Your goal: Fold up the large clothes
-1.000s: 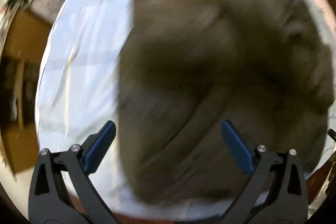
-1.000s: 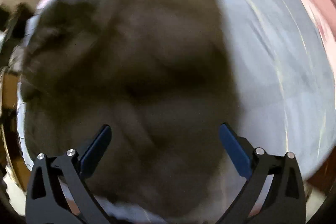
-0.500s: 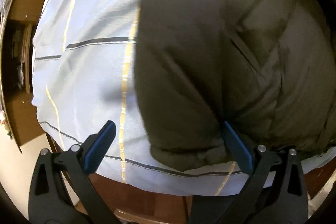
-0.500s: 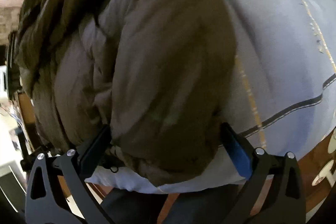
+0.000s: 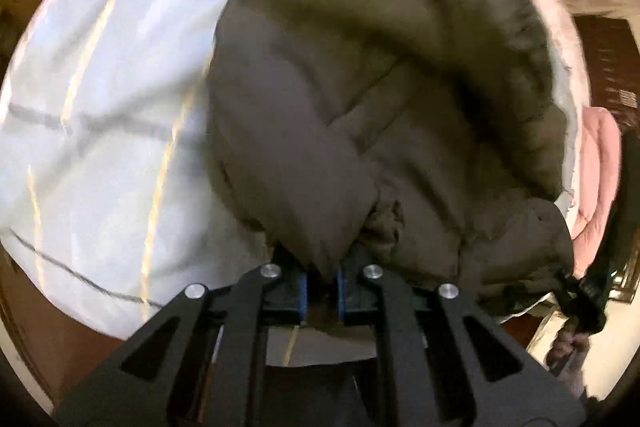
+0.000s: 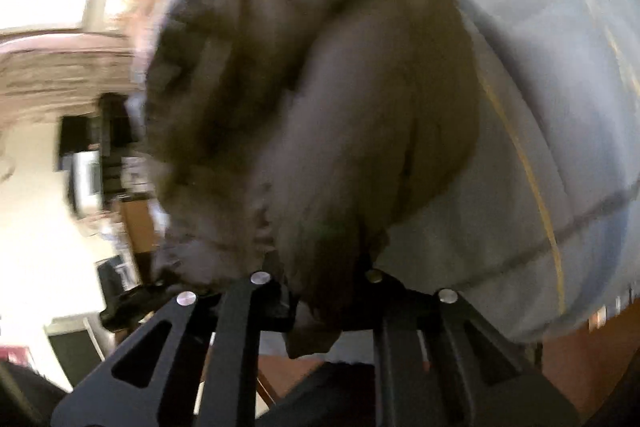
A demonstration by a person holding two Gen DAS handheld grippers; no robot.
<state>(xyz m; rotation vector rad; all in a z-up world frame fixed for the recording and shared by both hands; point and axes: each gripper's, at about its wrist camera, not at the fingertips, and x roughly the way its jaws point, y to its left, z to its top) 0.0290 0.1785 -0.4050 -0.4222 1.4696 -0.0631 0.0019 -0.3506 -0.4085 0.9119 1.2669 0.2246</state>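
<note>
Both pairs of fingers, spread wide half a second ago, are now being pressed together on the near hem of the puffer jacket (image 5: 360,131), which is lying on the bed (image 5: 104,99) toward its near edge. The left gripper (image 5: 322,287) is seen pinching a bunched fold of the hem between its blue pads; the right gripper (image 6: 326,291) is likewise being held tight on a thick wad of the same hem, a flap hanging below it.

For the fold to be done well, both pinches should be lifted together and level, and the hem carried away from the bed's near edge toward the collar, slowly enough that trapped air is being pushed out and the filling is not being dragged into lumps.

The jacket is looking quilted, puffy and olive-brown, with a slick shell likely to slip. The bed's cover is being seen as pale blue, smooth, with gold and grey stripes.
</note>
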